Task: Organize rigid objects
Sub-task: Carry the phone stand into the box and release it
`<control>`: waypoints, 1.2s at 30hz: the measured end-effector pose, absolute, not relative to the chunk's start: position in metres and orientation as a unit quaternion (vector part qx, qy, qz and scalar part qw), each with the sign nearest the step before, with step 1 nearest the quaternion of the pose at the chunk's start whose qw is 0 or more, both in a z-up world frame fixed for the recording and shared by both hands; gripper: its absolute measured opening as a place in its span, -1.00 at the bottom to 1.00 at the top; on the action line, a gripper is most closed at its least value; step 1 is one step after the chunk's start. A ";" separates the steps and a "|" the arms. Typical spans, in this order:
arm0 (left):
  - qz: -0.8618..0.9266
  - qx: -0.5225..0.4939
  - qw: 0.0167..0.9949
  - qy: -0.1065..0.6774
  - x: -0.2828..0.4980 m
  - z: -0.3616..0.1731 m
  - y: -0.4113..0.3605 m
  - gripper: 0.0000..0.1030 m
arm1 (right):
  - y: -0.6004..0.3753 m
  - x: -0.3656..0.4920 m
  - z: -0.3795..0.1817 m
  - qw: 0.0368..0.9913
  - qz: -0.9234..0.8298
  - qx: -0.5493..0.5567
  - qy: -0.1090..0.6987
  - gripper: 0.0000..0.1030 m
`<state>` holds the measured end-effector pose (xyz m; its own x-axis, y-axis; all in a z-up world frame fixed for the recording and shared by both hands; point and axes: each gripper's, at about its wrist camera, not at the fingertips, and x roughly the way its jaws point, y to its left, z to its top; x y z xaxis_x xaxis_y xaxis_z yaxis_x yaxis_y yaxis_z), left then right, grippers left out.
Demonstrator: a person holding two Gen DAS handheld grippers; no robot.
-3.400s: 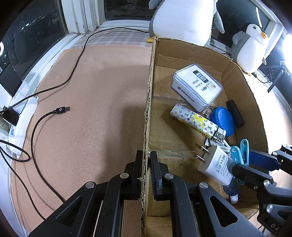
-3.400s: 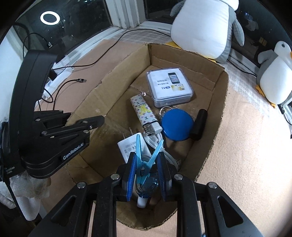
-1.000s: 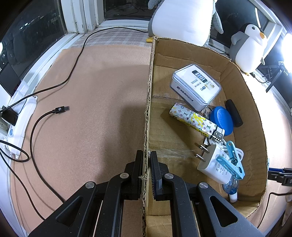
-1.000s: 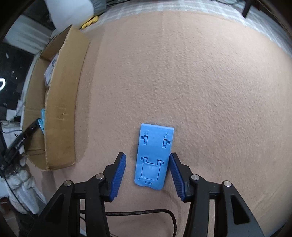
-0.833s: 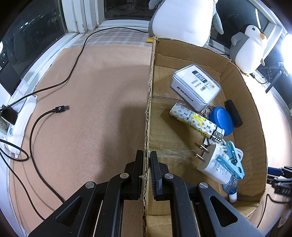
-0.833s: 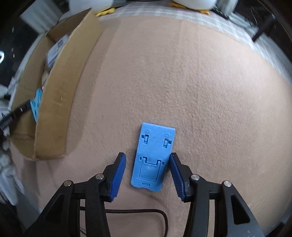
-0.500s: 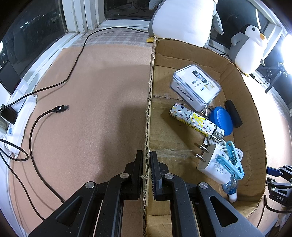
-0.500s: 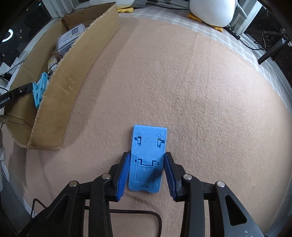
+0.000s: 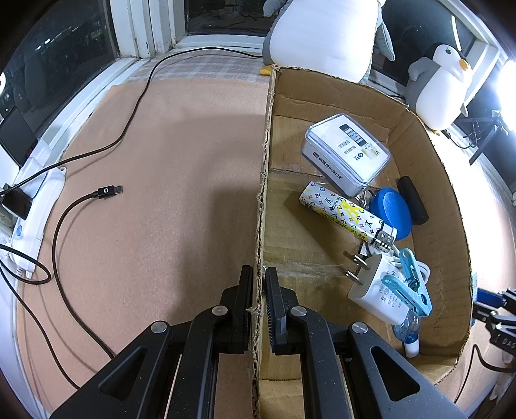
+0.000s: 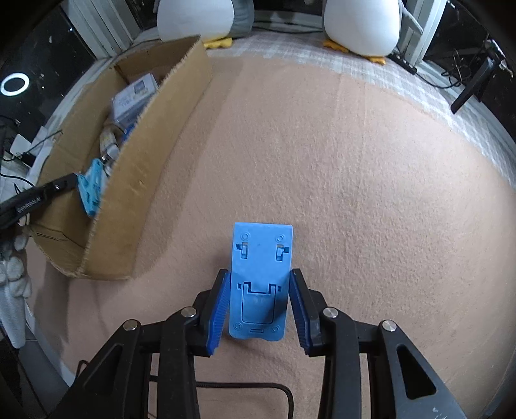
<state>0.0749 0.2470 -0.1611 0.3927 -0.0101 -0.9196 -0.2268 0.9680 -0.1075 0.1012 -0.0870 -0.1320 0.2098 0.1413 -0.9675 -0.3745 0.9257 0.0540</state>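
My right gripper [image 10: 259, 283] is shut on a flat blue plastic phone stand [image 10: 260, 277] and holds it just above the tan felt, right of the cardboard box [image 10: 154, 154]. My left gripper [image 9: 258, 277] is shut on the box's left wall [image 9: 262, 180]. Inside the box lie a white charger [image 9: 377, 293] with a light-blue clip [image 9: 409, 283] on it, a patterned lighter [image 9: 345, 212], a blue disc [image 9: 391, 212], a black cylinder [image 9: 412, 199] and a clear-cased white box [image 9: 346, 151]. The right gripper's tip [image 9: 490, 306] shows past the box's right wall.
A black USB cable [image 9: 80, 206] and a white power strip [image 9: 35, 219] lie on the felt left of the box. Two plush penguins [image 10: 358, 22] stand by the window behind. A black cable [image 10: 242, 386] runs under my right gripper.
My right gripper left the clip in the box, swung out to the felt, and closed its fingers on the blue phone stand. The left gripper has not moved.
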 end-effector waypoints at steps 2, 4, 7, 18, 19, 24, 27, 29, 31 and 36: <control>0.066 -0.108 0.828 0.547 0.075 -0.161 0.247 -0.86 | -0.085 0.105 -0.121 0.779 0.174 -0.095 0.595 -0.36; 0.066 -0.108 0.828 0.546 0.074 -0.161 0.247 -0.86 | -0.078 0.107 -0.108 0.787 0.181 -0.098 0.581 -0.36; 0.065 -0.111 0.828 0.546 0.075 -0.161 0.248 -0.86 | -0.064 0.106 -0.091 0.798 0.193 -0.100 0.562 -0.36; 0.066 -0.110 0.828 0.546 0.076 -0.161 0.248 -0.86 | 0.000 0.102 -0.074 0.809 0.237 -0.111 0.526 -0.36; 0.066 -0.110 0.828 0.546 0.076 -0.161 0.248 -0.85 | 0.006 0.101 -0.073 0.809 0.242 -0.113 0.523 -0.36; 0.067 -0.109 0.828 0.546 0.076 -0.161 0.247 -0.86 | 0.032 0.100 -0.075 0.807 0.262 -0.124 0.514 -0.36; 0.067 -0.109 0.827 0.547 0.077 -0.161 0.247 -0.86 | 0.046 0.101 -0.079 0.805 0.267 -0.136 0.512 -0.36; 0.067 -0.110 0.827 0.547 0.077 -0.161 0.247 -0.86 | 0.053 0.101 -0.084 0.803 0.268 -0.141 0.514 -0.35; 0.067 -0.110 0.827 0.547 0.077 -0.161 0.247 -0.86 | 0.060 0.102 -0.087 0.802 0.269 -0.147 0.513 -0.35; 0.067 -0.109 0.827 0.547 0.077 -0.161 0.248 -0.86 | 0.072 0.105 -0.096 0.802 0.263 -0.164 0.511 -0.35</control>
<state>0.0767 0.2476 -0.1614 0.3924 -0.0085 -0.9198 -0.2307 0.9671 -0.1073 0.1049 0.0717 -0.0963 0.3401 0.2534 -0.9056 -0.5892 0.8080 0.0049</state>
